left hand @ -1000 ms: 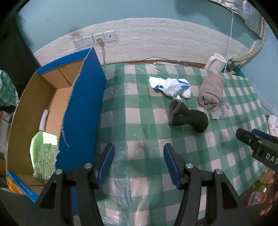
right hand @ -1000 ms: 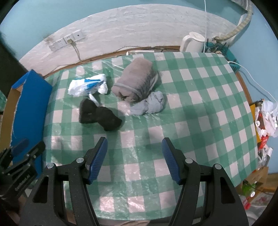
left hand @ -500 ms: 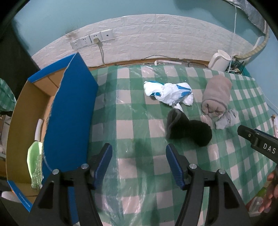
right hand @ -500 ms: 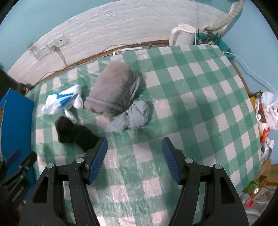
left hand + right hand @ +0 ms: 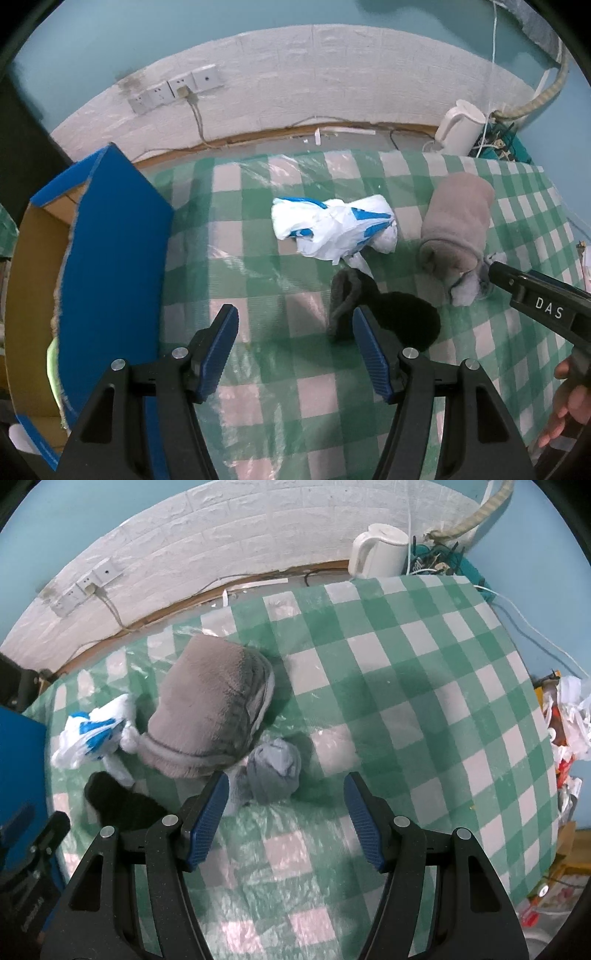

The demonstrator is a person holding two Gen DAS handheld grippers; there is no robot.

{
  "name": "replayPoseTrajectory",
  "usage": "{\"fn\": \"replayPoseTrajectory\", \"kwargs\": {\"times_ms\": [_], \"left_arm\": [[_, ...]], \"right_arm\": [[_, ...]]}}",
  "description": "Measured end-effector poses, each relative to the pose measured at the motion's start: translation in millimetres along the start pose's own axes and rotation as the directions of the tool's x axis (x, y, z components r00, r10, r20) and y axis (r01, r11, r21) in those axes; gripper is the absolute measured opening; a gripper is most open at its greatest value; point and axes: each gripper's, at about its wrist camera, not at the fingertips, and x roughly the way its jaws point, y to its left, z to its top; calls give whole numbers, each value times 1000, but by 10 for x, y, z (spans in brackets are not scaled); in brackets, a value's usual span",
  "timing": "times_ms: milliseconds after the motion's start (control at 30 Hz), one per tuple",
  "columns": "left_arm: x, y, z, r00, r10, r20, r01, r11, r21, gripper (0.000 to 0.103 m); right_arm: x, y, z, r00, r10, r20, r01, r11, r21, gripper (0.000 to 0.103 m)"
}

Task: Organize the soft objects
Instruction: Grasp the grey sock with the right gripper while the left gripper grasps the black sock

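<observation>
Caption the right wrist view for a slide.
Open right gripper approaches a balled light-blue sock beside a rolled grey fleece blanket on the checked tablecloth.

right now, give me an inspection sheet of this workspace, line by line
surface: table with green checked cloth under clear plastic film.
job's things: grey rolled blanket, light blue sock ball, black sock, white and blue plastic bag, all lying apart from both claws.
clutter: white kettle at the far edge; open cardboard box with blue flap at the table's left.
grippers: left claw open, short of the black sock; right claw open, just short of the sock ball.
cables: cord from wall sockets; wires beside the kettle.
surroundings: white brick panel, teal wall.
</observation>
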Motion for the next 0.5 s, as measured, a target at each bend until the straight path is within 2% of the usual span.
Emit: {"fn": "replayPoseTrajectory", "kwargs": {"times_ms": [100, 300, 500], "left_arm": [[98, -47, 48, 1000, 1, -32, -1, 1000, -3, 66], [161, -64, 116, 997, -45, -59, 42, 998, -55, 66], [189, -181, 166, 998, -16, -53, 15, 999, -29, 66]], "right_arm": [[81, -17, 16, 1000, -12, -7, 12, 1000, 9, 65], [176, -72, 14, 1000, 7, -21, -6, 999, 50, 65], [218, 4, 37, 1000, 19, -24, -18, 999, 34, 65]]}}
